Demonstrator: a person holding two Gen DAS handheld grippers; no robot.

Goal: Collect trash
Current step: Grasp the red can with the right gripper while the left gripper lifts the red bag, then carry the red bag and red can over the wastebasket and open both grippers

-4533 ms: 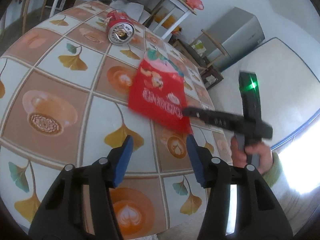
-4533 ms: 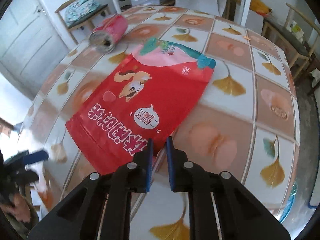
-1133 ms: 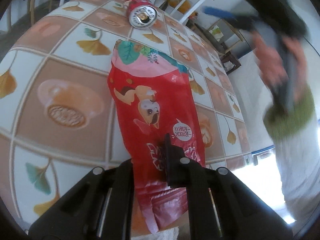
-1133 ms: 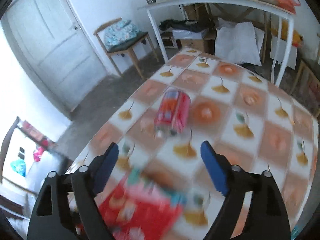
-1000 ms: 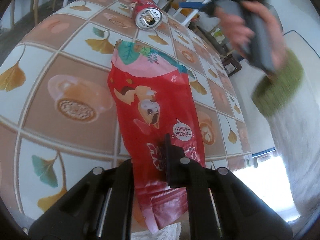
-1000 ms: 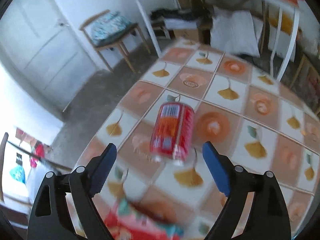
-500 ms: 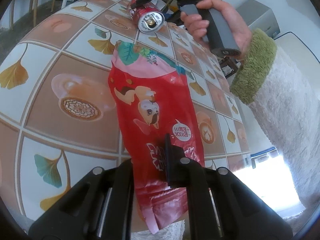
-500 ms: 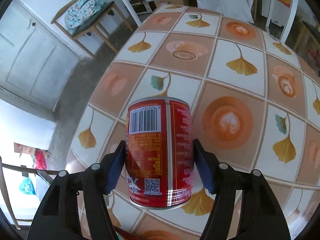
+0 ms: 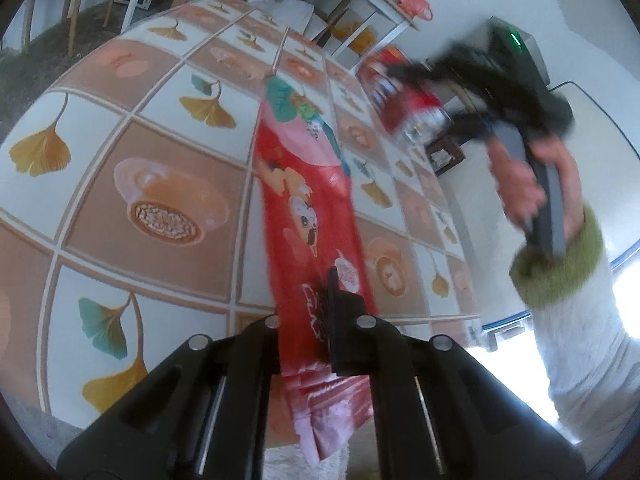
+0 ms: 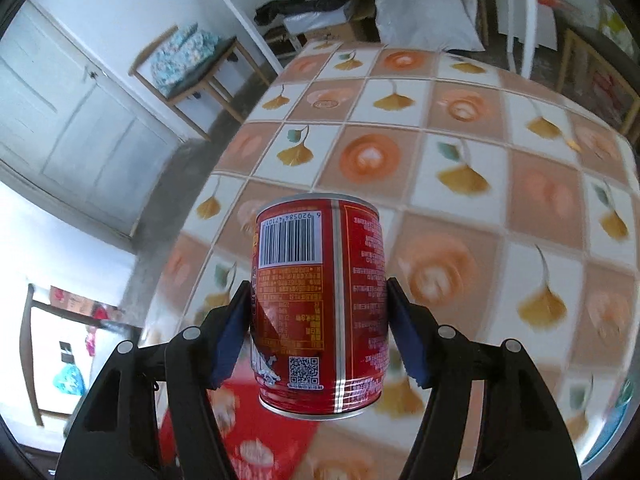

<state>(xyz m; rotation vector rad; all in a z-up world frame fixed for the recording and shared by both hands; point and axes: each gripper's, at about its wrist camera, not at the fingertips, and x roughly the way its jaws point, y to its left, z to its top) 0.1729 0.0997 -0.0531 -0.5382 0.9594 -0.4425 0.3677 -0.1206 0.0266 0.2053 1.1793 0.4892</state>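
A red snack bag (image 9: 304,184) with a cartoon dog lies lengthwise on the tiled table (image 9: 140,140), and my left gripper (image 9: 326,280) is shut on its near end. In the left wrist view my right gripper (image 9: 424,96) is a blur above the table's right side, carrying a red can (image 9: 408,108). Seen from the right wrist, the red can (image 10: 316,248) hangs above the table (image 10: 460,160) with my right gripper (image 10: 319,292) shut on it, blue pads pressed against both sides and the barcode facing the camera. The bag (image 10: 248,440) shows blurred below the can.
A person's hand and green-cuffed sleeve (image 9: 556,272) hold the right gripper beyond the table's right edge. A wooden chair with a patterned cushion (image 10: 188,60) and a white door (image 10: 60,120) stand past the far left edge. A white-framed table (image 9: 360,12) with bags under it is behind.
My right gripper closed on the can where it lay on the table and lifted it clear. My left gripper keeps its hold on the bag, which has tipped up a little.
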